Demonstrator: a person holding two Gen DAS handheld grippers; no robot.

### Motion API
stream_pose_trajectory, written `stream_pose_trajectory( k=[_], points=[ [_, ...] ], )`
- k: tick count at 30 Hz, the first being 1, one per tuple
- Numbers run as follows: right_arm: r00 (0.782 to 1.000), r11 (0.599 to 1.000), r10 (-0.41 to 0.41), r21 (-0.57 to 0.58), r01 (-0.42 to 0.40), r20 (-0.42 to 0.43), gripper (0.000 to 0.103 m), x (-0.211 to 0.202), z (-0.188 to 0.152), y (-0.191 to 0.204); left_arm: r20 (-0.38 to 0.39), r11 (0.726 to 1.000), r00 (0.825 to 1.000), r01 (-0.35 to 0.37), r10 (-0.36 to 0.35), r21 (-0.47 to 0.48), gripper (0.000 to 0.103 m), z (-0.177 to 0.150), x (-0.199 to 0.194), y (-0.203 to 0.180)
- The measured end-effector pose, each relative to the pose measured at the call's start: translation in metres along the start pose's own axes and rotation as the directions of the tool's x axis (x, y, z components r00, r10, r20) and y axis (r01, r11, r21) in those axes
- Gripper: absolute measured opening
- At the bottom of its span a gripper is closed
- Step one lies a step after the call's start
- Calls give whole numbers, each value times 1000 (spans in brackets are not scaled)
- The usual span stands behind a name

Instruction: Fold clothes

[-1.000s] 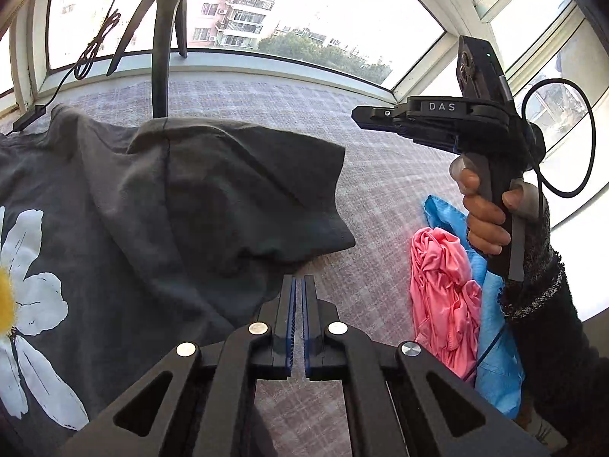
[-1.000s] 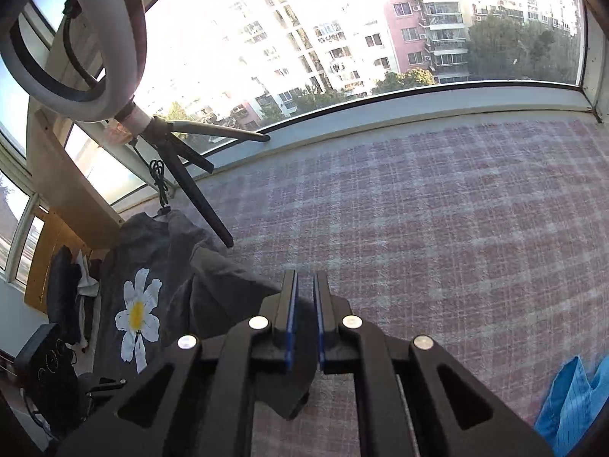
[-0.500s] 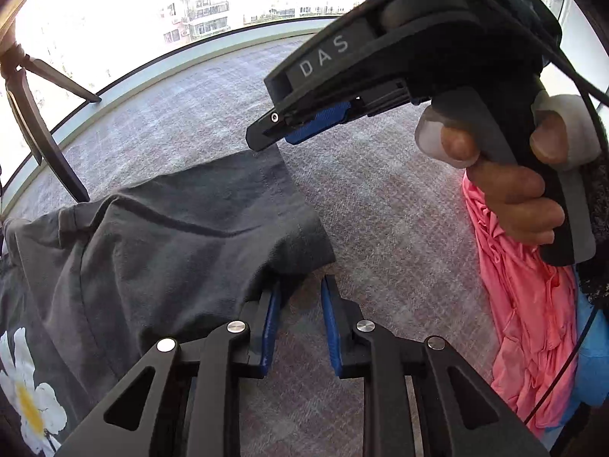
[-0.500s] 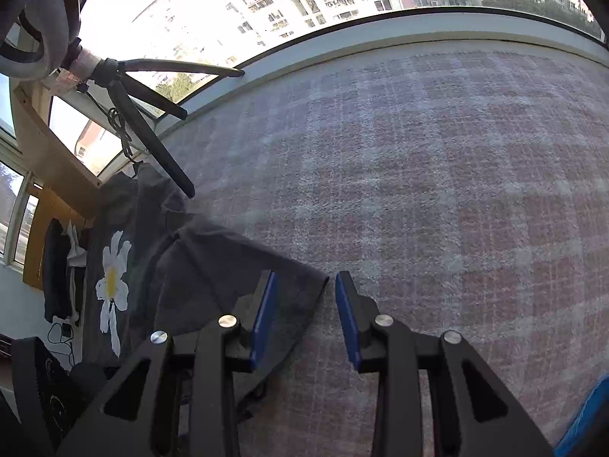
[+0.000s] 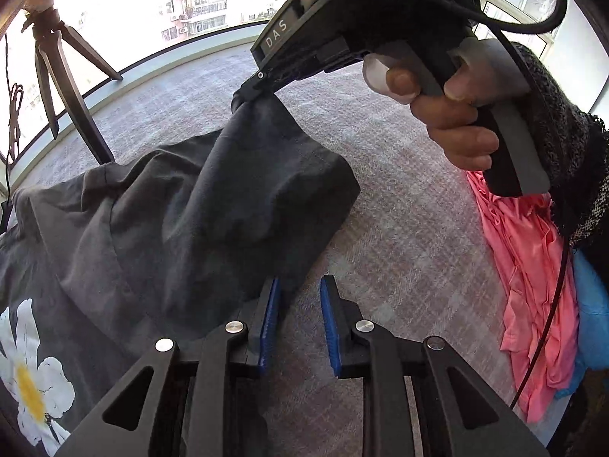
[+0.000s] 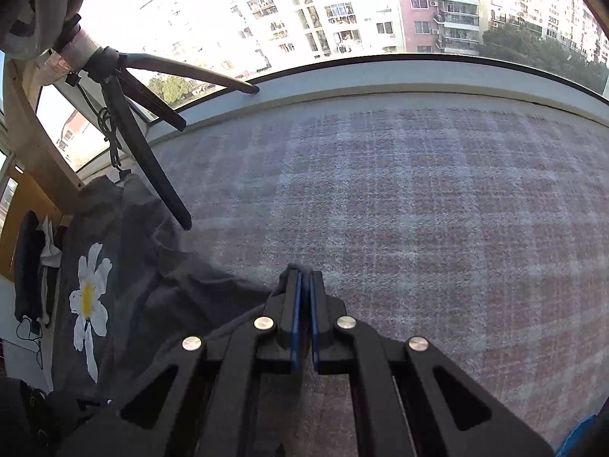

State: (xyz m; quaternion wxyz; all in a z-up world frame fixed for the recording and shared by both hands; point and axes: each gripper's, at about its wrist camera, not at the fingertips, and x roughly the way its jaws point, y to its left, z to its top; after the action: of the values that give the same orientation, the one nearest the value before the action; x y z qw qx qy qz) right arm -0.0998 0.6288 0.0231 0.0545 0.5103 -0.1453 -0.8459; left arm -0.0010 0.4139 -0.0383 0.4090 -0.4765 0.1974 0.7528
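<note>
Gripping step: right tool (image 5: 249,89) is pressed together on the far corner of the sleeve of the dark grey T-shirt (image 5: 160,205), lifting it off the plaid blanket (image 6: 418,209) into a peak
Why held so: raised corner frees the sleeve edge from the surface, judged ready to be carried over the shirt body as a fold
Left tool (image 5: 297,327): spread, blue pads apart; left pad sits at the near sleeve hem, nothing pinched between the pads
Why placed so: judged lined up to take the second corner, so the sleeve edge travels straight
Shirt position: spread on the blanket, daisy print (image 5: 30,377) toward the left, sleeve toward the middle
Right hand (image 5: 453,122): wrapped round the tool handle, above the blanket
Other clothes: pink garment (image 5: 533,274) and blue garment (image 5: 592,320) heaped at right, apart from the shirt
Tripod (image 6: 152,160): one leg resting at the shirt's far edge; risk of snagging
</note>
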Motion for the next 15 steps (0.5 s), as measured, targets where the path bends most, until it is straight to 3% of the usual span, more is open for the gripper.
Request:
stream_pose_trajectory(
  k=[4, 5, 7, 9, 10, 12, 13, 15],
  points=[
    [1000, 1000, -15, 2, 15, -17, 4, 8, -2, -1, 23, 997, 999, -33, 32, 63, 20, 8, 9, -10],
    [1000, 1000, -15, 9, 15, -22, 4, 10, -2, -2, 29, 998, 999, -34, 32, 59, 6, 9, 10, -8],
    [999, 1000, -17, 22, 18, -30, 4, 10, -3, -4, 38, 999, 999, -23, 21, 42, 2, 11, 10, -4],
    [999, 1000, -20, 19, 20, -26, 4, 2, -5, -4, 49, 989, 991, 128, -124, -72, 2, 11, -4, 13],
    [1000, 1000, -14, 8, 14, -13, 4, -8, -6, -3, 93, 969, 973, 222, -212, -110, 2, 7, -17, 20],
    [1000, 1000, -8, -13, 8, 9, 4, -25, -8, -1, 179, 905, 914, 393, -364, -165, 2, 0, -43, 32],
    [1000, 1000, -22, -20, 22, 5, 5, -29, -10, -1, 167, 905, 914, 395, -370, -158, 2, -3, -45, 32],
    [996, 996, -78, -43, 76, -35, 5, -25, -15, -4, 83, 922, 934, 357, -348, -148, 19, -8, -36, 28]
  ],
)
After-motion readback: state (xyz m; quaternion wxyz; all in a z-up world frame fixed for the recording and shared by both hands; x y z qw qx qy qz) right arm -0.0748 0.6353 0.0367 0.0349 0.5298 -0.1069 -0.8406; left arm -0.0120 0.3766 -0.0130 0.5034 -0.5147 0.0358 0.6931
